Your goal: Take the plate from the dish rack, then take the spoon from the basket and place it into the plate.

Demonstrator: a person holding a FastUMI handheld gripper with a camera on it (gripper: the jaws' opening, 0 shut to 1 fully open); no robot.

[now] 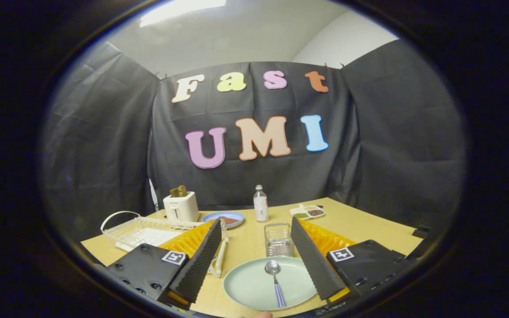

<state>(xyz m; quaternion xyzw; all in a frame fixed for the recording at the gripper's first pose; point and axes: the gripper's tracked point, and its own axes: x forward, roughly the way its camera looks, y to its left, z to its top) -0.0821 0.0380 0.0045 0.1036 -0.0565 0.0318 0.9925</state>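
A wooden worktop is sitting inside a booth walled with black cloth. The tool is hovering just above the near part of the worktop with its two fingers spread wide apart, gripping nothing.

Between the fingers, a pale green plate is lying flat on the worktop. A spoon is resting inside the plate, its shiny bowl pointing away from the tool and its blue-and-white checked handle pointing back towards it.

Just beyond the plate, still between the fingers, a small clear basket is standing upright. To the left, partly hidden behind one finger, a white dish rack with a looped handle is sitting near the worktop's edge. A pale pair of tongs is lying just beside that same finger, apart from the plate.

Further back, a white toaster is holding a slice of brown bread. Next to it, a blue plate is carrying something brown. A small clear bottle with a white label is standing upright near the middle. To its right, a divided white tray is holding green and brown portions.
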